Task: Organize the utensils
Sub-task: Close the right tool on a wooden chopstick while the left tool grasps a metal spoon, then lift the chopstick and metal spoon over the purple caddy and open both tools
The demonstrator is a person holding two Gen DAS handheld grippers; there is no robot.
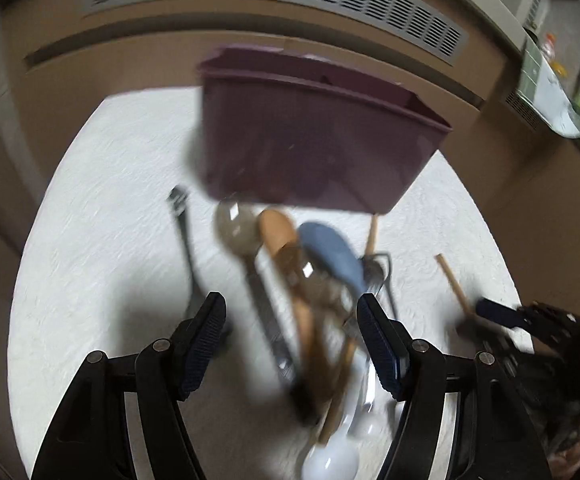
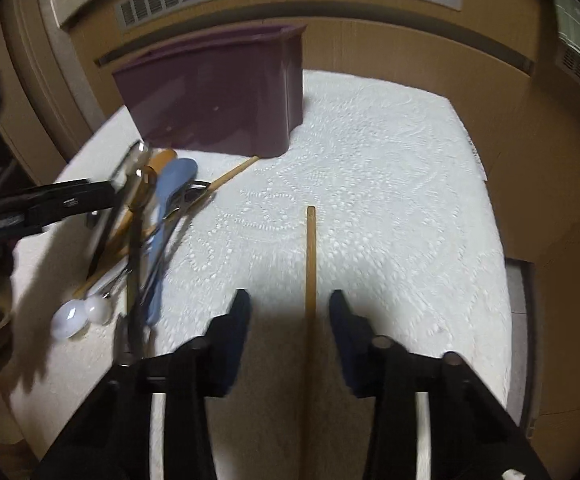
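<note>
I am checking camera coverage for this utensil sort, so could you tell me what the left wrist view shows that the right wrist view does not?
Only the left wrist view shows the black fork lying left of the pile, and the open left gripper over the pile. Only the right wrist view shows the open right gripper straddling the lone wooden stick. Both share the purple bin, the blue spoon, the white spoons and the white lace tablecloth.

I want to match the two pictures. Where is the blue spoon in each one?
Left wrist view: the blue spoon lies in the middle, on the utensil pile, just below the purple bin.
Right wrist view: the blue spoon lies at the left, below the bin's front.
Shared landmark: the purple bin.
</note>
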